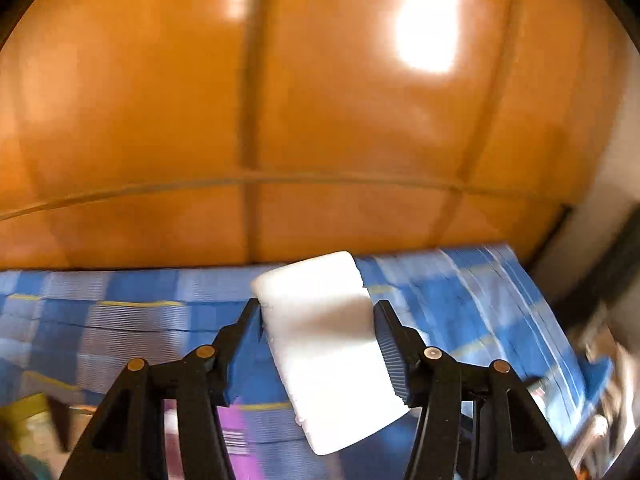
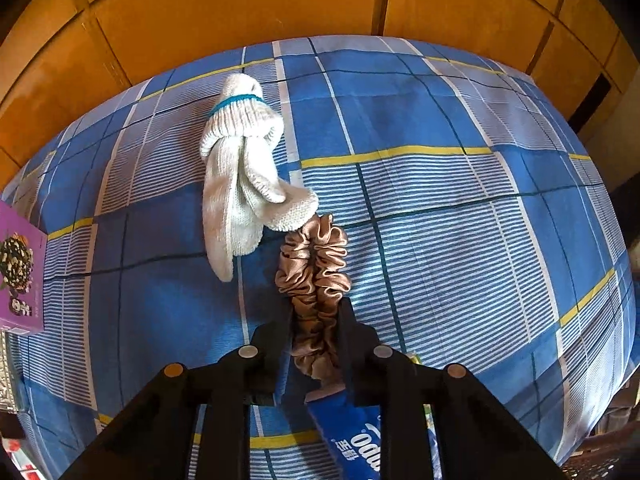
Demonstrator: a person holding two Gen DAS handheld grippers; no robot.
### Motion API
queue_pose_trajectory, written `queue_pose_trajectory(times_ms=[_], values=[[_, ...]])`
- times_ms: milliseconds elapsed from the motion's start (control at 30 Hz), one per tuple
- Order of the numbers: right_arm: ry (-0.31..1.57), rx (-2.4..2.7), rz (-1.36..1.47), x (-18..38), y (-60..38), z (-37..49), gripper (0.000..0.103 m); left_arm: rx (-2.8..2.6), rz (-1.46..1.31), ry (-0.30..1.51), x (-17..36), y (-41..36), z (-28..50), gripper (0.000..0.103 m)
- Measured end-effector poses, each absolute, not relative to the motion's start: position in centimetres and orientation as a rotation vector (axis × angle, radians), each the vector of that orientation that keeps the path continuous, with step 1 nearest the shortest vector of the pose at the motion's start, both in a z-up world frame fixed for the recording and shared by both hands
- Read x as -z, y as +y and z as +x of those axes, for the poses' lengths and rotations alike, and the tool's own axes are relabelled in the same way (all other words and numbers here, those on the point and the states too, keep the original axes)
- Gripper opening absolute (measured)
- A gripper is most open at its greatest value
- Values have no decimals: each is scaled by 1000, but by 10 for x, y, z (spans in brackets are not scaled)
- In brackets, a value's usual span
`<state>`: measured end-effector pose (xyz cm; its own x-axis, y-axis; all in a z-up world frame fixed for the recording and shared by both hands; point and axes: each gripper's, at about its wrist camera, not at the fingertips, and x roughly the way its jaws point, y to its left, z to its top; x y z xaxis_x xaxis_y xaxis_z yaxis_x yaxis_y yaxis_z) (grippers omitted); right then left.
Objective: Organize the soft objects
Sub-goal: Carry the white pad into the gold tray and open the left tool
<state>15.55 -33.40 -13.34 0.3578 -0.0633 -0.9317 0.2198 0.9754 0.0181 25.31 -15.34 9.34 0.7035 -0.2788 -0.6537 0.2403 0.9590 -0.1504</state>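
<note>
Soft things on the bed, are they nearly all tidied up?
Not yet. The white knit gloves already lie on the blue checked sheet. The right claw is pinching the tan scrunchie beside them, and the left claw holds a white sponge block up; both still need setting down.

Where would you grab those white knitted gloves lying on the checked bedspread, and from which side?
Probably at the bunched cuff just below the teal band, where the white knitted gloves are gathered thick. Come straight down from above with the claw's fingers spanning the narrow width, since they lie flat on the checked bedspread. The loose fingertips nearly touch the brown scrunchie, so avoid that end.
</note>
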Motion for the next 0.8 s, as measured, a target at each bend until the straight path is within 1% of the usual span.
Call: queue_pose_trajectory(times_ms=[167, 300, 400, 667, 800], values=[[1185, 193, 66, 133, -320, 161, 21, 128, -132, 701, -99, -62, 244, 57], [1175, 200, 0, 134, -309, 160, 21, 45, -157, 669, -96, 6, 214, 57], [1171, 202, -10, 135, -307, 159, 21, 14, -155, 657, -91, 40, 189, 57], [1164, 204, -48, 132, -306, 154, 21, -68, -211, 677, -58, 122, 100, 58], [1153, 207, -116, 133, -299, 154, 21, -166, -308, 704, -30, 178, 58, 58]])
